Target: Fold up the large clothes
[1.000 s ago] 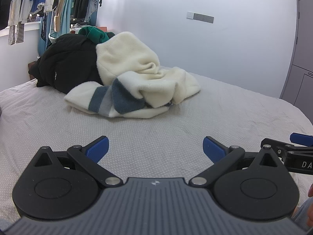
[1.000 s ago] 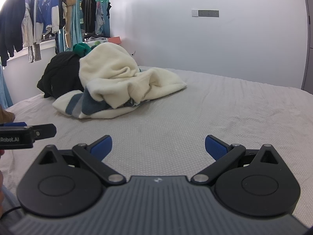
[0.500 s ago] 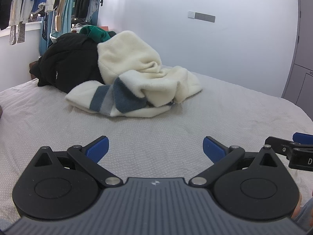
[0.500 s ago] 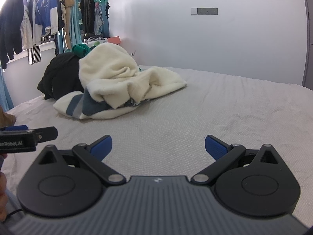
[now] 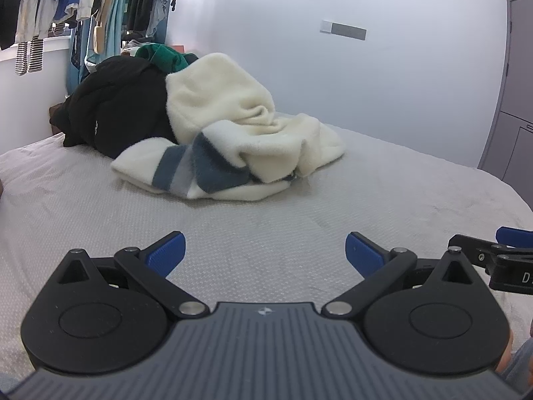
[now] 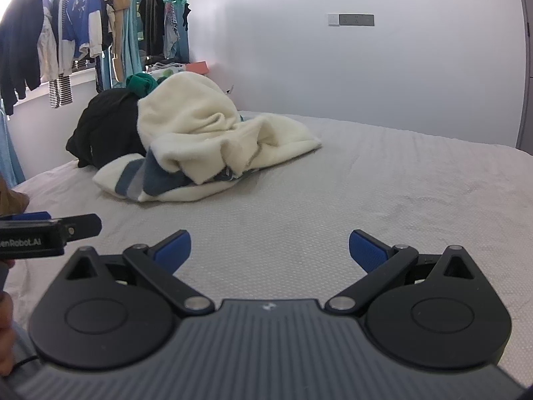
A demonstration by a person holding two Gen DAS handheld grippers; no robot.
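Note:
A crumpled cream fleece garment with blue and grey stripes (image 5: 240, 146) lies in a heap on the grey bed (image 5: 299, 220), also in the right wrist view (image 6: 206, 146). A black garment (image 5: 116, 113) and a green one (image 5: 163, 55) are piled behind it. My left gripper (image 5: 265, 255) is open and empty, low over the bed well short of the heap. My right gripper (image 6: 269, 250) is open and empty, alongside it on the right. Each gripper shows at the edge of the other's view.
Clothes hang on a rail (image 6: 66, 40) at the far left by the window. A white wall with a switch panel (image 6: 349, 20) stands behind the bed. A grey wardrobe (image 5: 513, 100) stands at the right.
Both grippers have drifted slightly forward toward the heap and stay open. The clothes have not moved.

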